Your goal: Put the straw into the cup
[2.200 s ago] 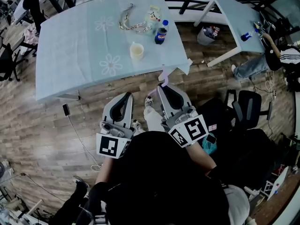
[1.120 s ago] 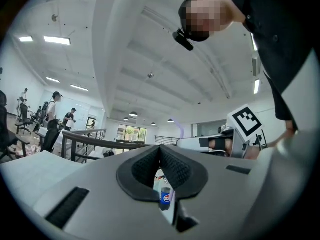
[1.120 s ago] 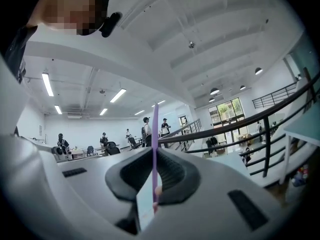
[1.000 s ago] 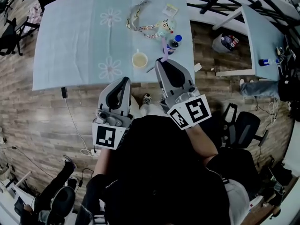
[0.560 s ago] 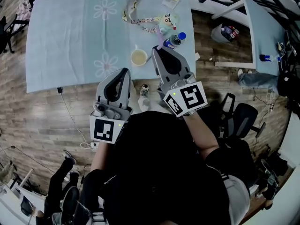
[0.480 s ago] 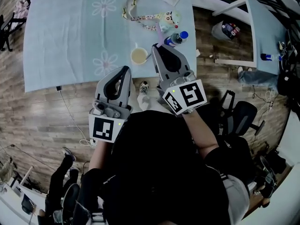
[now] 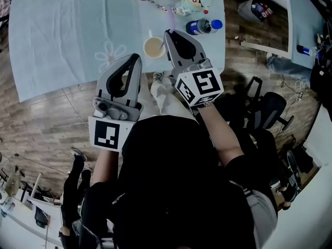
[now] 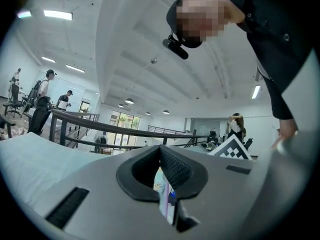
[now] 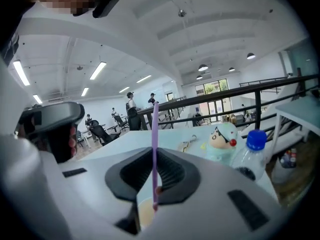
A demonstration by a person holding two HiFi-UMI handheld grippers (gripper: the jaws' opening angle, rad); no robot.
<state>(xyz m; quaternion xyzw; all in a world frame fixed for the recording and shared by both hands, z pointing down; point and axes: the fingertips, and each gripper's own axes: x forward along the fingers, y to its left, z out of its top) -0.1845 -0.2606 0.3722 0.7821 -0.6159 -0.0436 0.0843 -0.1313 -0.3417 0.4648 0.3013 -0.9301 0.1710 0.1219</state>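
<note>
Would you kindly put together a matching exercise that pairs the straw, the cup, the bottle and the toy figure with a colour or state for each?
Things:
1. straw
2. cup
3. bottle
4. toy figure

Colours or states:
A. has a blue cap
B. holds a pale liquid
C. has a red spot on its face
D. purple, pinched in the right gripper

Pairs: 1-D, 2-B, 3-A, 4-C.
</note>
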